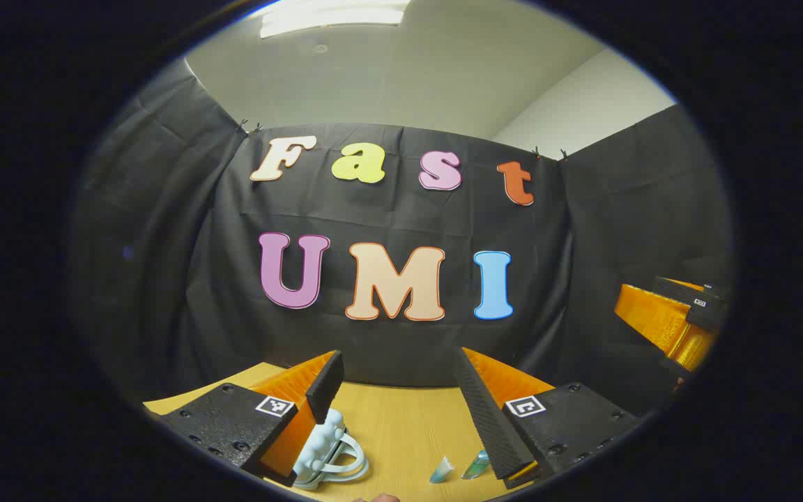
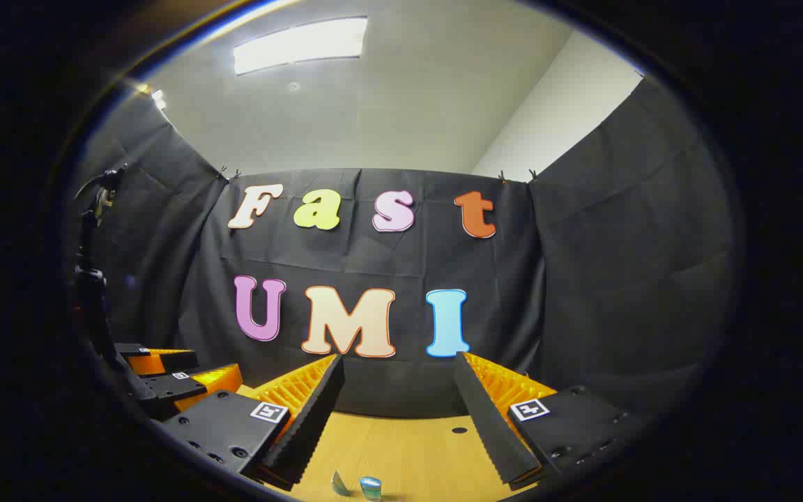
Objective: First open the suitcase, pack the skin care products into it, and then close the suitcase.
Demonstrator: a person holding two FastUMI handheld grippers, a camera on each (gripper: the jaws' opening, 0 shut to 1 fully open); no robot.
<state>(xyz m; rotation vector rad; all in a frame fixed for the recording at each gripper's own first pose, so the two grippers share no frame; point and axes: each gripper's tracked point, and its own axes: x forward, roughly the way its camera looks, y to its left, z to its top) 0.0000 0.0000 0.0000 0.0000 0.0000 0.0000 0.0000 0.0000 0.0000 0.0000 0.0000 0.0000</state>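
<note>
Left tool (image 1: 398, 390) and right tool (image 2: 394, 397), both spread wide and empty, above the wooden tabletop (image 1: 408, 425). A pale knobbly suitcase (image 1: 328, 446) lies beside the left tool's finger; small skin care products (image 1: 457, 468) near the front edge. Bare tabletop stretches to the black cloth wall (image 1: 164, 279).
</note>
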